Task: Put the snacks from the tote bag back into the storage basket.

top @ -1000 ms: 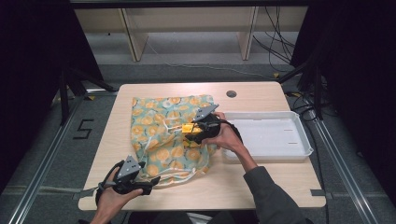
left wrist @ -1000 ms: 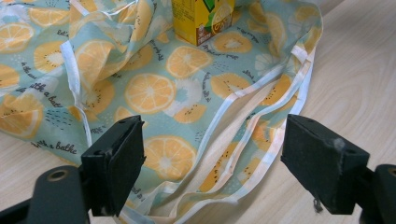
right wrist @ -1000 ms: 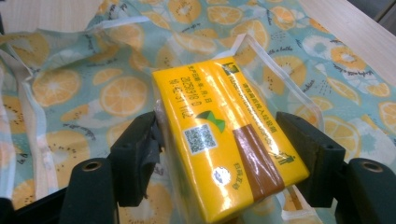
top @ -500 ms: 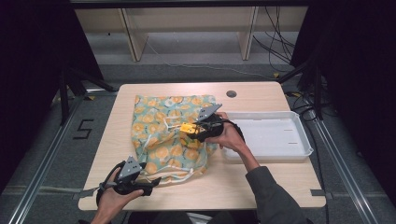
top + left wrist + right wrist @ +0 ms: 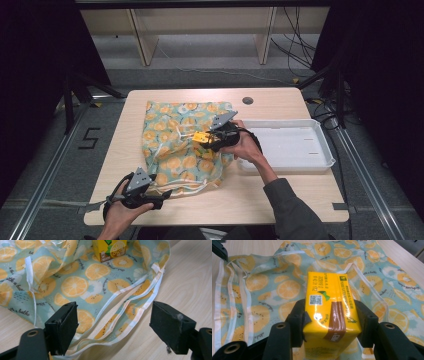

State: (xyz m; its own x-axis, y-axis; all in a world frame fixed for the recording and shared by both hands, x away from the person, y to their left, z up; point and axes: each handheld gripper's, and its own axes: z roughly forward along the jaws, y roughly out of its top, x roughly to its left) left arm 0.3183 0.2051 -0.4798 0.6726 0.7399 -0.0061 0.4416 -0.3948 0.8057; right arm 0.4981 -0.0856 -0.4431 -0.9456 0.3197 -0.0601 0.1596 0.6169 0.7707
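On top of the orange-print cloth bag [image 5: 187,145], the right gripper [image 5: 329,322] has just been closing its jaws, and now they squeeze a yellow juice carton [image 5: 328,312] from both sides. The carton sits above the middle of the bag, near the white tray [image 5: 320,160]. Down at the near edge of the table [image 5: 300,205], the left gripper [image 5: 117,322] has its jaws wide apart around the bag's hem, holding nothing. The smooth carton could slip out if the squeeze is weak. The loose bag could slide, because nothing pins it down.
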